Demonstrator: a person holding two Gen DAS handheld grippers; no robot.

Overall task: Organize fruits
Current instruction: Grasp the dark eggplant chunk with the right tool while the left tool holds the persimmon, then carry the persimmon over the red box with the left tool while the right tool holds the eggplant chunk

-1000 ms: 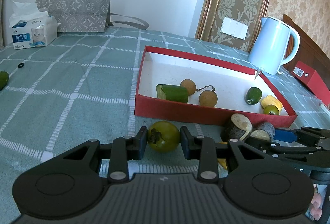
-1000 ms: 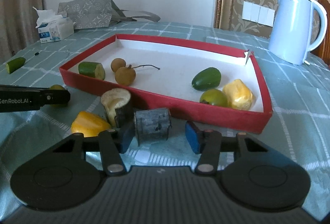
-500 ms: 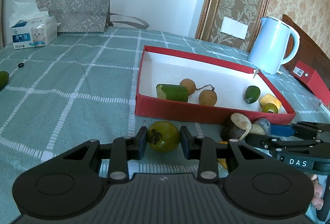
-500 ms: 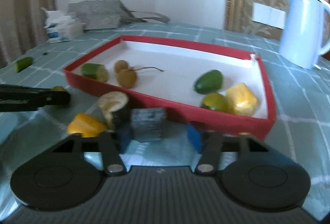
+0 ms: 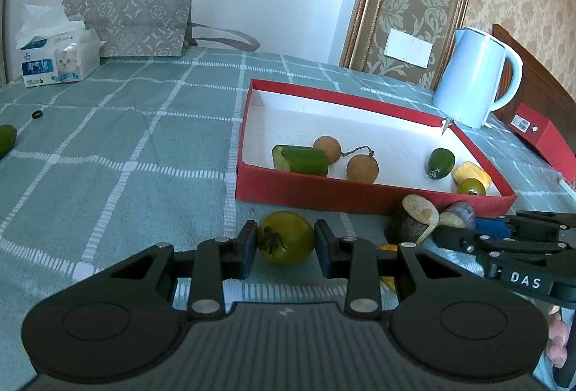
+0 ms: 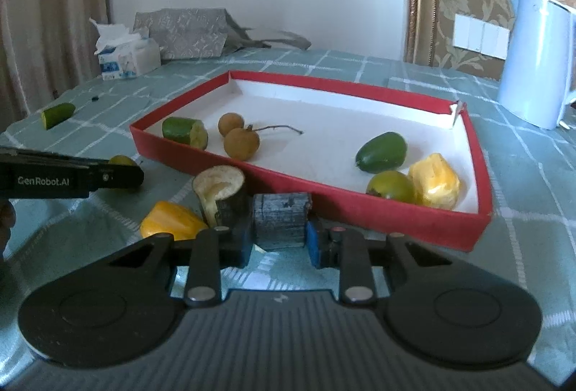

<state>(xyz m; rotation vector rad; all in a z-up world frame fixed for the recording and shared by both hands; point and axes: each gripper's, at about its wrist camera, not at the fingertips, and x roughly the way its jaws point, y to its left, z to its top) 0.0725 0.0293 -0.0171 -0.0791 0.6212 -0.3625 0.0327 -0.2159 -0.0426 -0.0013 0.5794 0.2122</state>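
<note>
A red tray (image 5: 360,202) (image 6: 396,221) on the green checked cloth holds a cucumber piece (image 5: 300,158), two longans (image 5: 361,168), a green fruit (image 6: 381,151), a small green tomato (image 6: 390,187) and a yellow piece (image 6: 433,180). My left gripper (image 5: 286,241) is shut on a green tomato (image 5: 286,238) in front of the tray. My right gripper (image 6: 277,234) is shut on a grey sugarcane piece (image 6: 280,218). A second cane piece (image 6: 219,193) and a yellow pepper piece (image 6: 169,223) lie beside it.
A pale blue kettle (image 5: 475,81) stands behind the tray at right, a small red box (image 5: 541,139) beyond it. A tissue pack (image 5: 57,56) and a grey bag (image 5: 126,23) sit at the back left. A cucumber piece (image 6: 57,113) lies far left.
My right gripper's jaws have closed onto the grey sugarcane piece and the gripper has risen and moved forward slightly. The left gripper and green tomato have not moved.
</note>
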